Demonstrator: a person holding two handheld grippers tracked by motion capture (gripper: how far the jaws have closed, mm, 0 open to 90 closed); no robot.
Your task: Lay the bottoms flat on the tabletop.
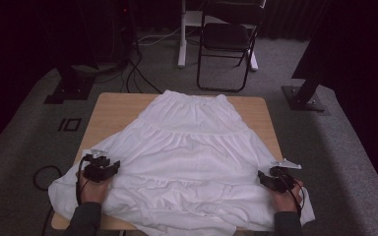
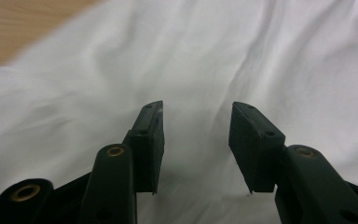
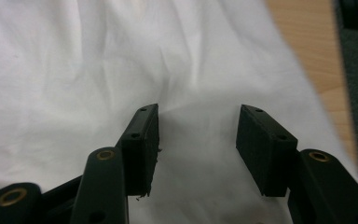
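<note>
Across the light wooden table (image 1: 109,109) I have a white tiered cotton skirt (image 1: 187,162) spread flat, its gathered waistband at the far edge and its wide hem reaching the near edge, where the cloth spills over both near corners. At the left edge, near the near-left corner, my left gripper (image 1: 114,167), a black two-jaw tool with a grey three-cornered plate on top, sits in the left hand (image 1: 92,189) and points inward over the skirt's left side. Its own camera shows the jaws standing well apart above the white fabric, with a clear gap between the black pads (image 2: 150,140) and nothing clamped in them; the cloth lies loose and creased beneath, and a strip of bare wood shows at the upper left of that view. Moving to the middle, the skirt's three tiers run in soft horizontal seams across the tabletop, rumpled most in the lowest tier near me. At the right edge, close to the near-right corner, my right gripper (image 1: 262,177) rests in the right hand (image 1: 286,195) and points inward over the skirt's right side. Its jaws are likewise parted, the pads (image 3: 142,144) clear of the fabric with only loose white cloth under the gap, and bare wood and grey carpet (image 3: 356,93) showing beyond the skirt's edge.
</note>
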